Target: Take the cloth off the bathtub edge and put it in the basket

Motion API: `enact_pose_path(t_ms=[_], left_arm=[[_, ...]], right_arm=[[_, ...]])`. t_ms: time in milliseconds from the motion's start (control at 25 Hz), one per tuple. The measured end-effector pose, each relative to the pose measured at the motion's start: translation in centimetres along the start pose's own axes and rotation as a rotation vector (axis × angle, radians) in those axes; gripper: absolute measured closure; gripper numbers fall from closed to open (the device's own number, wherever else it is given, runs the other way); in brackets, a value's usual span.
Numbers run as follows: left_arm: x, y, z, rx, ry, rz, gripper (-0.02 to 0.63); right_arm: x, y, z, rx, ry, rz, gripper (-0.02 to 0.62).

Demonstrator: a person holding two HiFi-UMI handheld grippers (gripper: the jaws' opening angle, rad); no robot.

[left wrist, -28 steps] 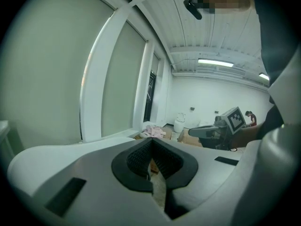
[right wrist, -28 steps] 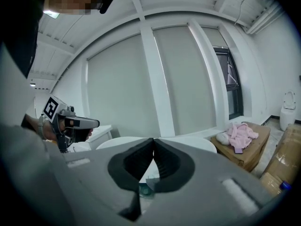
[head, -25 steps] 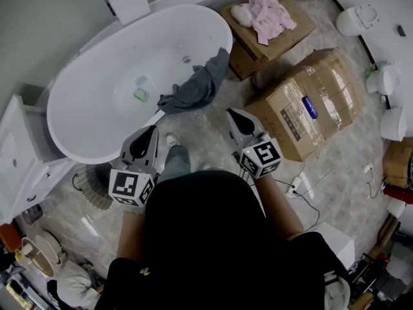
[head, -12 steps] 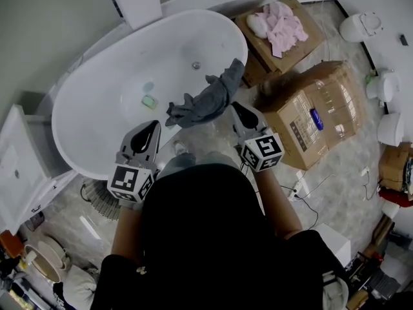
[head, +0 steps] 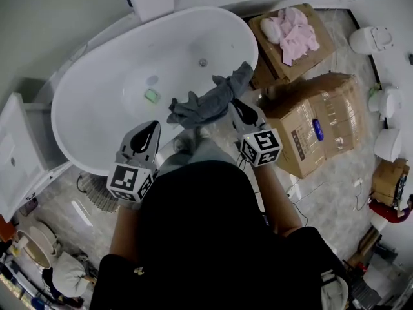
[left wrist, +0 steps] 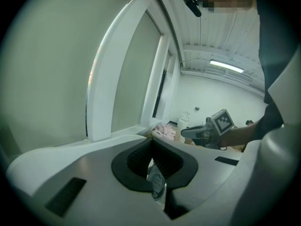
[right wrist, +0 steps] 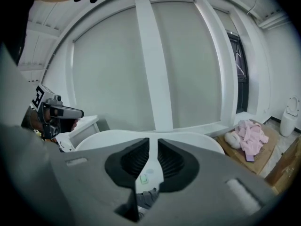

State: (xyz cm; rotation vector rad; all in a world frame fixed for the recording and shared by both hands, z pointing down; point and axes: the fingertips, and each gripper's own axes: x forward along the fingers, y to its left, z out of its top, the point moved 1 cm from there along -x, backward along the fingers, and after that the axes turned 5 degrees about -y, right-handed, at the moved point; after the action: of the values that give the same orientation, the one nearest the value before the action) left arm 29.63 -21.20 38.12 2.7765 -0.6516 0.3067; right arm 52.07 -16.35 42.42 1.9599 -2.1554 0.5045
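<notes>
Head view: we've got the dark grey cloth [head: 208, 102] crumpled on the bathtub [head: 110, 63] rim at four o'clock. Left gripper [head: 153, 126] pinched closed on nothing, right gripper [head: 235, 104] just cracking open, nothing between its jaws.

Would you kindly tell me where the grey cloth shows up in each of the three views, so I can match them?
Head view: the grey cloth is draped over the bathtub edge, just above centre.
Left gripper view: low centre, a small grey strip.
Right gripper view: bottom centre, only partly showing.
Shared landmark: the pink pile, upper right in the head view, mid-frame and right in the others.
</notes>
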Motion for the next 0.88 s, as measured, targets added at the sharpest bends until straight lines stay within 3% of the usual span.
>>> enact_pose_path(t_ms=[520, 880], left_arm=[[2.3, -0.4, -2.1, -0.056, 0.071, 0.152, 0.594], [3.0, -2.1, -4.8, -0.122, 0.136, 0.285, 0.594]], right_arm=[[5.8, -5.4, -6.9, -0.011, 0.189, 0.111, 0.483], [9.5, -10.8, -15.2, -0.002, 0.356, 0.146, 0.354]])
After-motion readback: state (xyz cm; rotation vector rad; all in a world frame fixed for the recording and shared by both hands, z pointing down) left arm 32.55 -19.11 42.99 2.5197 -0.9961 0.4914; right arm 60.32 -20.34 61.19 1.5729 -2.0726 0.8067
